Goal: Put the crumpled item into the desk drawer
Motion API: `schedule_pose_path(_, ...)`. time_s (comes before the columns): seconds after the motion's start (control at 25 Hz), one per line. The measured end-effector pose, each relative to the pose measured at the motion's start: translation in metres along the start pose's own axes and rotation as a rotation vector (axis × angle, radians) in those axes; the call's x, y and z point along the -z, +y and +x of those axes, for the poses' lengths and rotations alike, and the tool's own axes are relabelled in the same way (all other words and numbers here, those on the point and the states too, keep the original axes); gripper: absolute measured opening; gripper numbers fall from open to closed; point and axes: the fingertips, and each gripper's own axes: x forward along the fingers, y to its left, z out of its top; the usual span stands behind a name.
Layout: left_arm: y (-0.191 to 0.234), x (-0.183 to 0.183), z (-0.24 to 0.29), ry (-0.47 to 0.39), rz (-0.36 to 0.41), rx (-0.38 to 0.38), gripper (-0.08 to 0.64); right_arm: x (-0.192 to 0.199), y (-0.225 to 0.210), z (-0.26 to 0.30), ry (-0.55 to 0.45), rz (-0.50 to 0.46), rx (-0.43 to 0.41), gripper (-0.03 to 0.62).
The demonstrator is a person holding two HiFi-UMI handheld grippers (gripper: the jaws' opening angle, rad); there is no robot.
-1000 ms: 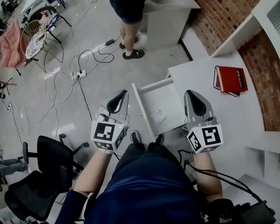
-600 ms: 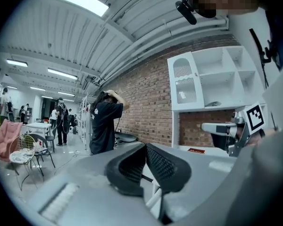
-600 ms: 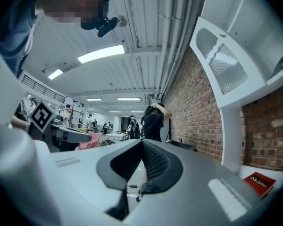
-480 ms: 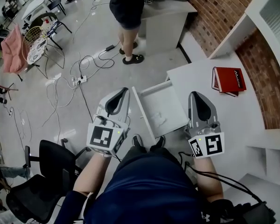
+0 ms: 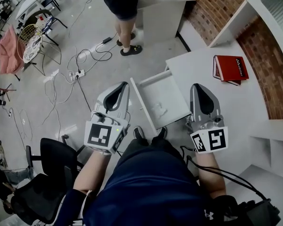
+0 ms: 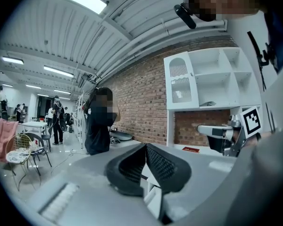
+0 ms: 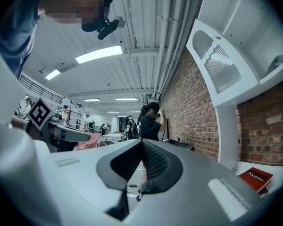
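Crumpled white item [image 5: 159,110] lies, as a second ago, inside the open white worktop drawer [image 5: 149,85], flanked by left tool [image 5: 124,85] and right tool [image 5: 195,87], both clenched empty: placement appears complete.

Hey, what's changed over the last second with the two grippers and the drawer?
Barely anything. The left hand-held gripper and right hand-held gripper seem to have drawn back slightly; nothing was grasped or released. Both stay shut and empty on either side of the open drawer. The crumpled item still lies inside it, and the red book hasn't moved on the desk.
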Motion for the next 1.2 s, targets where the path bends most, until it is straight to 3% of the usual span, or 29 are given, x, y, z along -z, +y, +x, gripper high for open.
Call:
schedule_pose_path(0.16, -0.002, 0.000, 0.002, -0.028, -0.023, 0.018, 0.005, 0.002, 0.000, 0.000, 0.015, -0.008, 0.006, 0.002)
schedule_pose_path(0.32, 0.002, 0.013, 0.001, 0.013, -0.029, 0.011, 0.005, 0.012, 0.001, -0.003, 0.048, -0.005, 0.012, 0.002)
schedule_pose_path(1.2, -0.002, 0.025, 0.012, 0.018, -0.050, 0.030, 0.005, 0.020, -0.002, 0.003, 0.067, 0.024, 0.010, 0.002)
